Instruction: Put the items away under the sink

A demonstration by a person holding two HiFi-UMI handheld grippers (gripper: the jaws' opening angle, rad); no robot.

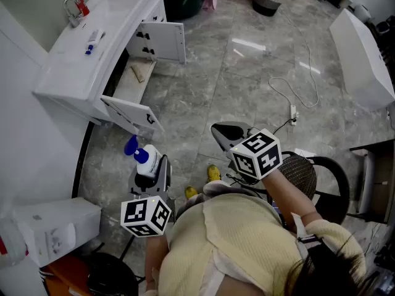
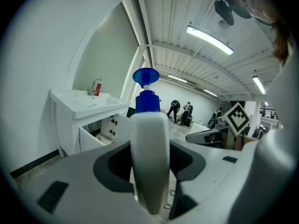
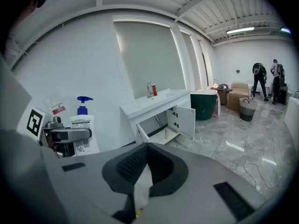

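Over on the left stands the white sink cabinet (image 1: 80, 60), tap (image 1: 73, 11) at its back edge, and both doors (image 1: 163, 41) are swung wide open. A small tan thing (image 1: 138, 73) lies on the shelf inside; what it is can't be made out.

Below the sink cabinet and a little away from its near door, there's the left tool (image 1: 152, 172), clenched firmly on the pump bottle (image 1: 147, 163). That's a white body with a blue pump head, upright, a pad pressing on either side. The left gripper view shows it plainly: the bottle fills the gap between the jaws, with the open cabinet in the background to its left.

Move right of the sink cabinet, well out over the grey marble floor (image 1: 247, 73), and here's the right tool (image 1: 229, 133). Its jaws are closed together at the tips, and nothing is seen in its grip. Further right again, a white cable (image 1: 296, 91) snakes across the floor.
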